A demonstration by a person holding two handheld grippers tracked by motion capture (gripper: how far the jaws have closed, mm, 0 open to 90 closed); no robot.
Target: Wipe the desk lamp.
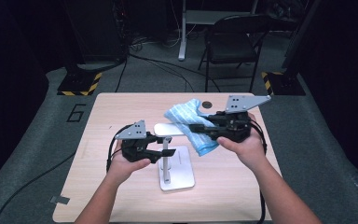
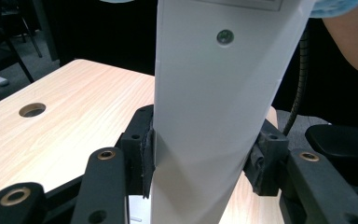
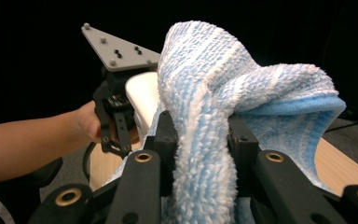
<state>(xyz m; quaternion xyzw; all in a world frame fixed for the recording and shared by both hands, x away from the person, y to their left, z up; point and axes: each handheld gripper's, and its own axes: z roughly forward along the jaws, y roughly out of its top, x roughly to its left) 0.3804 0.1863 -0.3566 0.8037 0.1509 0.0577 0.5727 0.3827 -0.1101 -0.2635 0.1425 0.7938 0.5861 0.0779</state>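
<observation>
A white stand (image 1: pixel 176 173) with a flat base, an upright post (image 1: pixel 166 158) and a white top plate (image 1: pixel 168 129) stands at the table's middle. My left gripper (image 1: pixel 159 154) is shut on the post (image 2: pixel 209 116), its pads pressed against both sides. A light-blue striped cloth (image 1: pixel 191 123) lies over the right end of the top plate. My right gripper (image 1: pixel 195 128) is shut on this cloth (image 3: pixel 205 135), which bulges up between the jaws. The other hand and its gripper (image 3: pixel 116 107) show farther off in the right gripper view, beside the white plate (image 3: pixel 144 100).
The wooden table (image 1: pixel 121 107) has a round cable hole (image 1: pixel 207 104) at its far edge. A black chair (image 1: pixel 230 44) and lamp stands with yellow-black bases (image 1: pixel 79 84) sit on the floor beyond. Cables trail from both grippers.
</observation>
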